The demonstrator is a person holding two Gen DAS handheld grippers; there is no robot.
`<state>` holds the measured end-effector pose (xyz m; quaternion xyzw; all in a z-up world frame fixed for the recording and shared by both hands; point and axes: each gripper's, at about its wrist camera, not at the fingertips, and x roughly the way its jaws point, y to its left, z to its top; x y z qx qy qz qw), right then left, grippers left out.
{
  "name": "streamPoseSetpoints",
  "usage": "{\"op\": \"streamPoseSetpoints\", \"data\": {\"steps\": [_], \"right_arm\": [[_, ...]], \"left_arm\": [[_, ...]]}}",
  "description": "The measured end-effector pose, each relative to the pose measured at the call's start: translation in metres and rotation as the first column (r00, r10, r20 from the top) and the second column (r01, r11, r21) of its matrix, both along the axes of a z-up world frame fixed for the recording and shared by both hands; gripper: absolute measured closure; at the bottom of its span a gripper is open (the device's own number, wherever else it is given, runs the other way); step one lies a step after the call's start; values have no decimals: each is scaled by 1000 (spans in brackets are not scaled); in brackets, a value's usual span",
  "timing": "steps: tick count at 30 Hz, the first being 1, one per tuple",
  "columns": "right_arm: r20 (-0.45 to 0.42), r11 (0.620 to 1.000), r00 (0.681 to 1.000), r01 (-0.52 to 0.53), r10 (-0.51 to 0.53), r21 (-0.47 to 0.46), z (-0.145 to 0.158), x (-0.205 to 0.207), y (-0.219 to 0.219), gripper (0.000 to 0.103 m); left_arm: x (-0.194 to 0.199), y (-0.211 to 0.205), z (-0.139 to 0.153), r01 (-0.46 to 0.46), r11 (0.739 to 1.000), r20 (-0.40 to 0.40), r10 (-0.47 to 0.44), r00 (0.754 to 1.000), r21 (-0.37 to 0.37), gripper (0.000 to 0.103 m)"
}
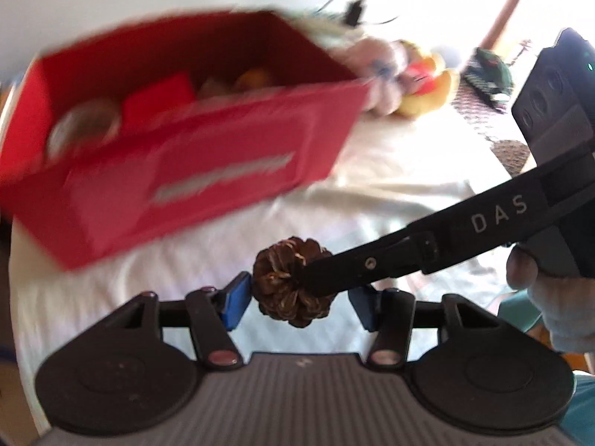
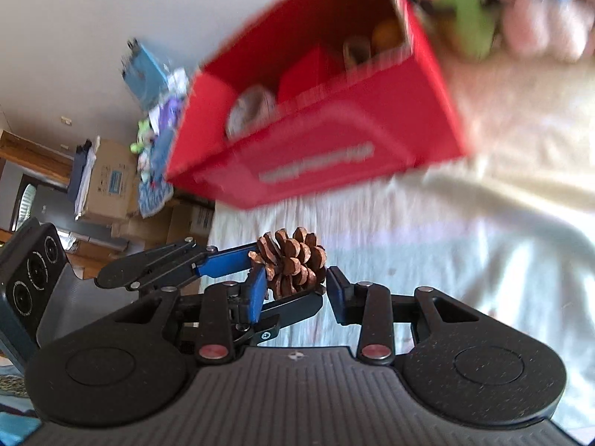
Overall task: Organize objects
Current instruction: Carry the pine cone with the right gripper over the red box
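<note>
We see the left gripper (image 1: 301, 301) with its blue fingers (image 1: 238, 299) drawn in to a middling gap on either side of the pine cone (image 1: 293, 282). Its 1 visible pad touches the cone's edge; the other pad is hidden in its own view. From the right wrist view, the right gripper (image 2: 295, 290) has its 2 fingers (image 2: 256, 293) pressed on the same cone, so both grippers grip it at once. In the left wrist view, a black finger of the right gripper crosses in from the right and meets the cone, with a hand (image 1: 550, 297) behind it. The cone hangs above a white sheet (image 1: 390, 186), just in front of a blurred red box (image 1: 223, 171). We can make out a pale ring and a red block inside it. Plush toys (image 1: 420, 81) lie beyond the box, and cardboard boxes (image 2: 111, 182) stand off to the side.
</note>
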<state>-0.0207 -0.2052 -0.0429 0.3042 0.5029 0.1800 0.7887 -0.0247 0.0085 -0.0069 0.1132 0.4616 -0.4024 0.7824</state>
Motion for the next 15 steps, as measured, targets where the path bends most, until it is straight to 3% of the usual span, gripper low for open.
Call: {"op": "streamPoseSetpoints", "data": {"steps": [4,8,15], "right_arm": [[120,999,993,20,-13,-50,35,4,-4,65],[227,997,974,17,0,-73,56,27,2,65],[254,999,966,-43,46,-17,52,99,29,65]], "left_arm": [[-3,-16,31,69,997,119,-63,991,-41,47],[10,-16,60,71,993,199,-50,979,-98,47],[59,-4,83,-32,993,271,61,961,-111,47]]}}
